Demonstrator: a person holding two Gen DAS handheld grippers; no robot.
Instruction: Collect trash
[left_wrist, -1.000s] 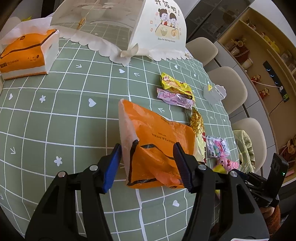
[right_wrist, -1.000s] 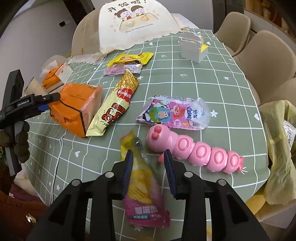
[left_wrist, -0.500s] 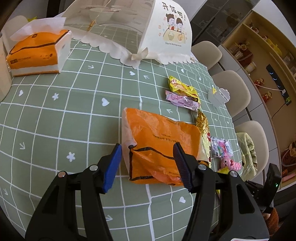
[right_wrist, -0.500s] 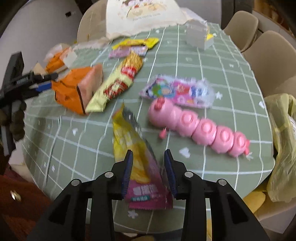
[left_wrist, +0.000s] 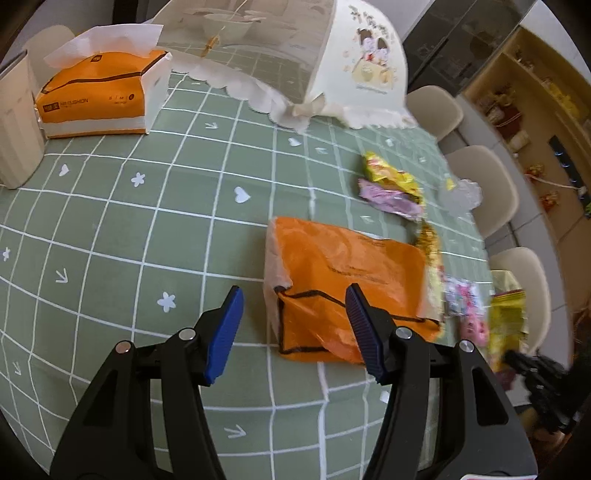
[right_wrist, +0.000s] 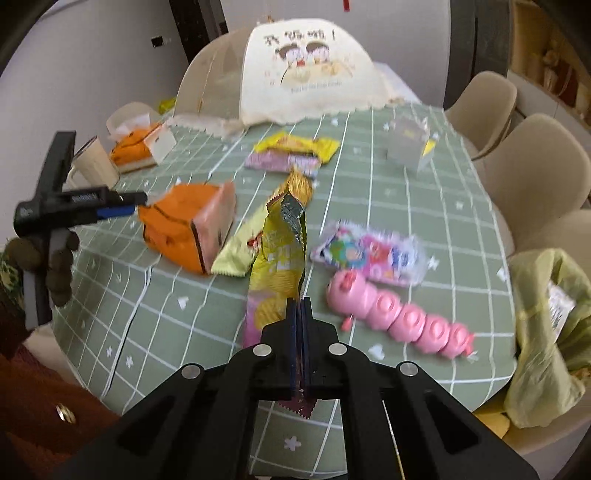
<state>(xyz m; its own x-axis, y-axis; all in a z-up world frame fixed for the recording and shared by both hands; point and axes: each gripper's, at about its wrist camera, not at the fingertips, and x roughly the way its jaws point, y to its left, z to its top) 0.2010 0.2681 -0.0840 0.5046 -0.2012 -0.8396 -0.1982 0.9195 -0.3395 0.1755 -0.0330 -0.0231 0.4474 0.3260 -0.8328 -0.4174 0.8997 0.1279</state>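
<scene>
The worktop (right_wrist: 424, 206) wears a green cloth with a white grid, hearts and flowers, and at its far end stands a cream mesh food cover (right_wrist: 310, 77) printed with two cartoon children. Off the worktop's right edge hangs a pale yellow-green plastic bag (right_wrist: 546, 332) with its mouth agape.

Among the trash, the largest piece is an orange tissue pack wrapper (left_wrist: 347, 280), crumpled and slack, with a thin dark line across its face and a pale end panel. It lies on the cloth just ahead of the left gripper (left_wrist: 295, 325), whose blue-padded fingers (left_wrist: 223, 328) are spread; the right-hand finger overlaps the wrapper's near corner in the left wrist view, but whether it touches cannot be told.

Next in size is a yellow and pink chip bag (right_wrist: 277, 273), shiny, torn open at its silver-lined top. The right gripper (right_wrist: 300, 317) has just closed, and its fingers are pressed together on the bag's pink lower end, with the serrated seam poking out beneath them. The bag stands up from the fingers, tilted away over the worktop.

Beside it lie a pink caterpillar toy (right_wrist: 399, 317), a colourful tissue packet (right_wrist: 369, 254), and a gold and yellow snack wrapper (right_wrist: 258, 236).
</scene>
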